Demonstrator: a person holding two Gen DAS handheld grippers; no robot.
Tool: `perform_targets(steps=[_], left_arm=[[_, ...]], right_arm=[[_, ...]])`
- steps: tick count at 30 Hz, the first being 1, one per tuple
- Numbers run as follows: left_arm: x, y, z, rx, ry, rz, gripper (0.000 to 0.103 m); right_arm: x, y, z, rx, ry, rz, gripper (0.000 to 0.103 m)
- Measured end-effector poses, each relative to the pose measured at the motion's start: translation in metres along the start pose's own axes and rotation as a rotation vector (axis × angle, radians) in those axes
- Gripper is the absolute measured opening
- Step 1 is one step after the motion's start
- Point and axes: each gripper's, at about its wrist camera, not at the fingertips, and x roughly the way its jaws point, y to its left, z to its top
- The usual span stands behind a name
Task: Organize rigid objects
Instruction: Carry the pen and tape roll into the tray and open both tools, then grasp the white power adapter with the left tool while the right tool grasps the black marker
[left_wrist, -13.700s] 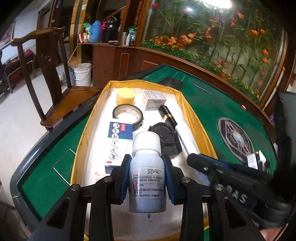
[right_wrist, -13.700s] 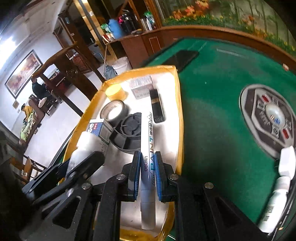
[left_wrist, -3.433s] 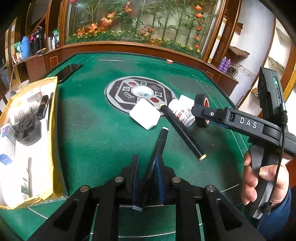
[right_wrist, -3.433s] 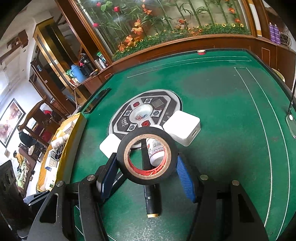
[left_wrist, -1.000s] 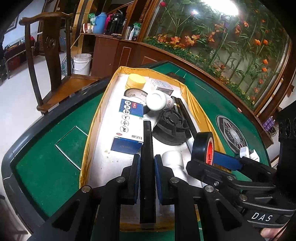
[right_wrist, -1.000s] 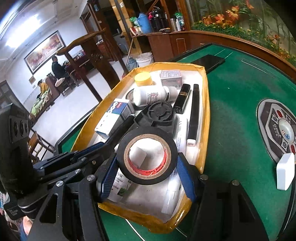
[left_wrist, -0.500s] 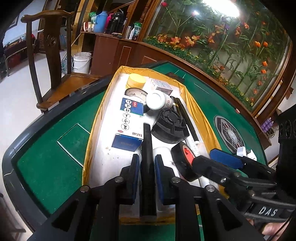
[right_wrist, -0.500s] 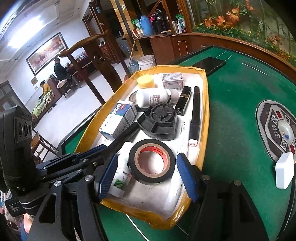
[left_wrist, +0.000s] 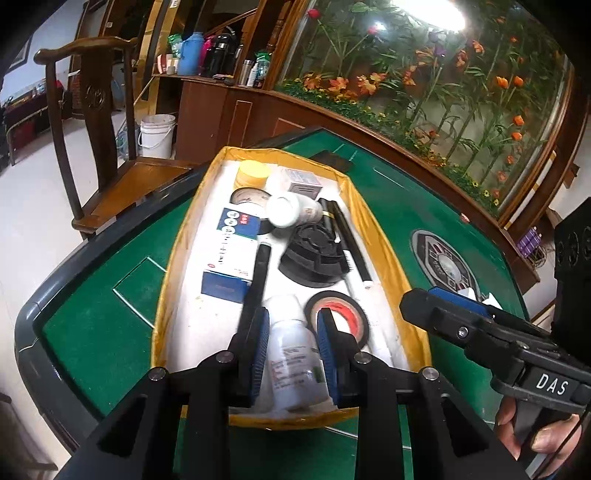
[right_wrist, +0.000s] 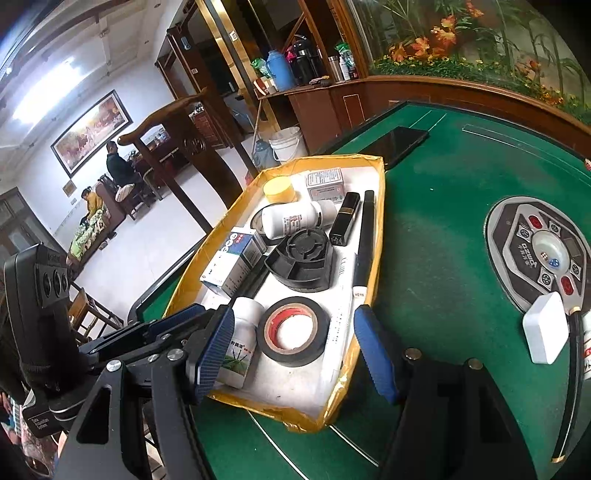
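Observation:
A yellow-rimmed tray holds the sorted items. My left gripper hovers over its near end, jaws opening. The black pen lies loose in the tray beside the left pad, its near end hidden behind that finger. A white bottle lies in the tray under the gap between the pads. My right gripper stands open, wide of the black tape roll, which lies flat in the tray, untouched.
Further up the tray are a blue-white box, a black round holder, another white bottle, a black marker and a yellow lid. On the green table lie a white box, a pen and a phone. A wooden chair stands left.
The right jaws widened and left the tape roll lying in the tray, then drew back slightly. The left jaws parted off the black pen, which now rests in the tray.

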Motion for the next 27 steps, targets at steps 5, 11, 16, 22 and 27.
perform_targets(steps=[5, 11, 16, 22, 27], left_arm=[[-0.002, -0.019, -0.005, 0.050, 0.011, -0.011, 0.028], [-0.003, -0.050, -0.011, 0.129, 0.014, -0.042, 0.050], [-0.003, -0.088, -0.019, 0.218, 0.027, -0.089, 0.052], [0.002, -0.127, -0.032, 0.297, 0.062, -0.133, 0.060], [0.009, -0.151, -0.037, 0.341, 0.100, -0.159, 0.066]], right_arm=[[-0.014, -0.014, -0.005, 0.015, -0.010, -0.004, 0.067], [-0.063, -0.059, -0.021, 0.050, -0.060, -0.044, 0.067], [-0.111, -0.126, -0.041, 0.108, -0.111, -0.214, 0.066], [-0.109, -0.183, -0.058, 0.198, -0.015, -0.330, 0.047], [-0.080, -0.181, -0.061, 0.140, 0.055, -0.378, 0.041]])
